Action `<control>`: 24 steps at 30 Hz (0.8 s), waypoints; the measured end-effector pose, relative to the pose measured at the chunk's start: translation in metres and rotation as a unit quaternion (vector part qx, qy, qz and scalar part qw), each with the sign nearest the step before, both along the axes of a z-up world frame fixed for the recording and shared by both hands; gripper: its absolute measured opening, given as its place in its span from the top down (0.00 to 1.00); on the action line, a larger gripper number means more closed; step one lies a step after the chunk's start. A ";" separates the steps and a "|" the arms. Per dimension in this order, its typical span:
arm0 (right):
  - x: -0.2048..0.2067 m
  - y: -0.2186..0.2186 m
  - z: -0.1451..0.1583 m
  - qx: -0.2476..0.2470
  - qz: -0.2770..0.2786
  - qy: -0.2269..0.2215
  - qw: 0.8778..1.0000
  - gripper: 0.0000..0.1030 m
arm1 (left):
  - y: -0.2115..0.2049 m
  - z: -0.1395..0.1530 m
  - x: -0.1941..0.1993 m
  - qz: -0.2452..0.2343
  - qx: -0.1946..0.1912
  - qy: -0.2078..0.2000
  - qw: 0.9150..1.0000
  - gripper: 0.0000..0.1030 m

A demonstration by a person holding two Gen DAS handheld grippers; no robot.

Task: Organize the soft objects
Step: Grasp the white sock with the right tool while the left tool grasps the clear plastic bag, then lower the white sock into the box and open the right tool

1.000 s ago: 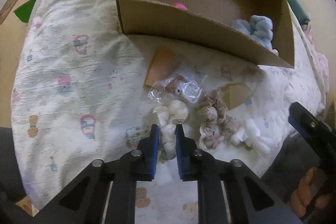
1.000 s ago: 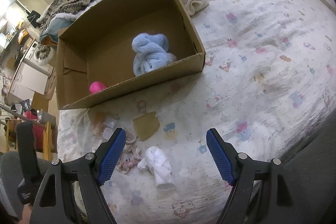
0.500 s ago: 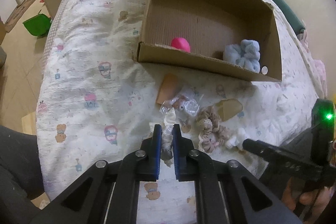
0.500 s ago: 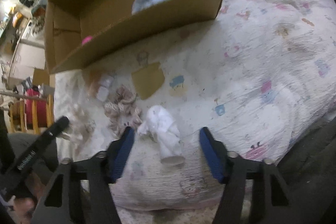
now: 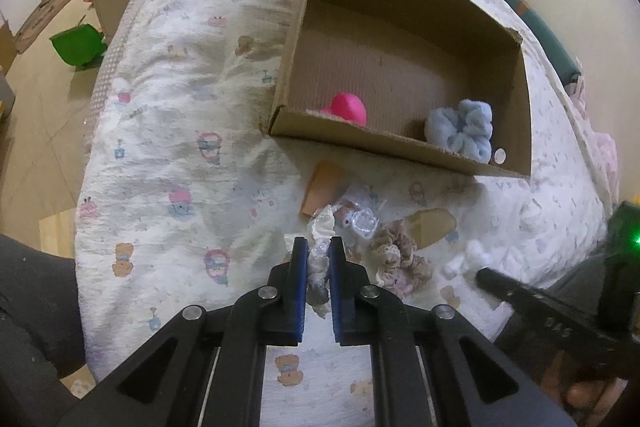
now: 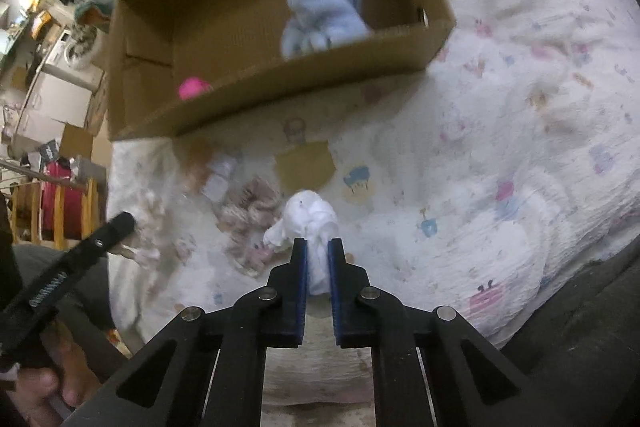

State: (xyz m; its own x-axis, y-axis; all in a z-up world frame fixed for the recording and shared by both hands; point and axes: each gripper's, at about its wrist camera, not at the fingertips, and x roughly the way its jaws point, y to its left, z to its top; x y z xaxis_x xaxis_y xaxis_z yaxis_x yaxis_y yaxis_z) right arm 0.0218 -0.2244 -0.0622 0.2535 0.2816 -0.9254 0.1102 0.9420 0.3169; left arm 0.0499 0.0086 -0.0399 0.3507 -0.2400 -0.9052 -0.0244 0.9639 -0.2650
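Left wrist: left tongs (image 5: 318,255) clamp cream scrunchie (image 5: 320,227), right tongs (image 6: 317,255) clamp white scrunchie (image 6: 310,217), one box (image 5: 400,143)

The box (image 5: 400,143) stood open-topped, its floor mostly bare between the pink ball (image 5: 349,108) and blue scrunchie (image 5: 462,129); its near wall rose between it and the clutter (image 5: 394,255).

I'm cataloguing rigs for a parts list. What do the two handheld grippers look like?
Both the left gripper and the right gripper are matte black plastic, with angular arms with triangular cut-outs, silver round pivot bolts and flat fingers faced with blue pads. White lettering marks one body; a green light glows on the other.
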 end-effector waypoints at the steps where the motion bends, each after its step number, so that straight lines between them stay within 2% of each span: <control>1: 0.001 -0.001 0.006 -0.001 -0.002 -0.010 1.000 0.89 | 0.000 0.003 0.000 -0.001 0.002 -0.006 1.000 0.91; 8: 0.009 -0.017 0.041 0.028 -0.018 -0.072 0.997 0.89 | 0.001 0.022 0.002 -0.001 0.019 -0.034 0.999 0.91; 24: 0.051 -0.008 0.063 0.030 -0.026 -0.099 0.994 0.89 | -0.007 0.062 0.038 -0.019 0.037 -0.073 0.996 0.91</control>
State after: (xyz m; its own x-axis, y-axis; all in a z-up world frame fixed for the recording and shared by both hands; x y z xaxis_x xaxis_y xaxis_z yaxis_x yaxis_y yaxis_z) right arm 0.0724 -0.2329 0.0008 0.4447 0.3158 -0.8382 0.0882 0.9158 0.3919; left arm 0.0876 0.0013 0.0224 0.4721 -0.1898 -0.8609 0.0465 0.9805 -0.1907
